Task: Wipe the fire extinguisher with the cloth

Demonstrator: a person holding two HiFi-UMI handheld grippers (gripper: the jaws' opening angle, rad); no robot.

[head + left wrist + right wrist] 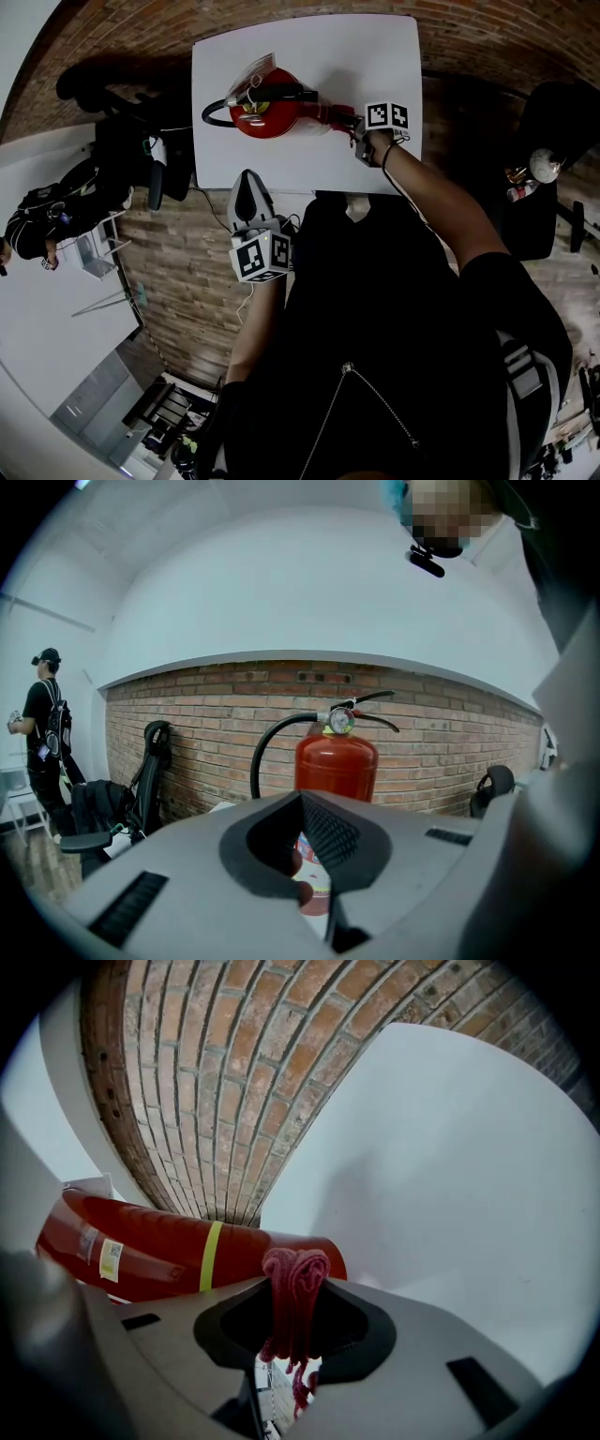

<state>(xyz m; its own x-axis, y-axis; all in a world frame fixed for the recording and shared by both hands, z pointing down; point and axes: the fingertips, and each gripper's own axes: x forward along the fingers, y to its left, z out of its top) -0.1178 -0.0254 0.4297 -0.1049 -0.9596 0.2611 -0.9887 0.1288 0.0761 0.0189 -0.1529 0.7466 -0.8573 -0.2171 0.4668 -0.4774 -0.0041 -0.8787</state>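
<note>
On the white surface (375, 56) the fire extinguisher (267, 111) stands upright, long axis vertical, valve on top, hose looping to the person's left. It looks heavy, rigid and smooth, best steadied at the neck. The right hand-held gripper (359, 129) pinches the soft, limp cloth (295, 1279) just beside its body; the left hand-held gripper (305, 803) is closed on nothing, held back near the surface's edge.

A white desk (375, 56) stands on the brick floor (187, 272), with a red fire extinguisher (267, 105) upright on its left half.
</note>
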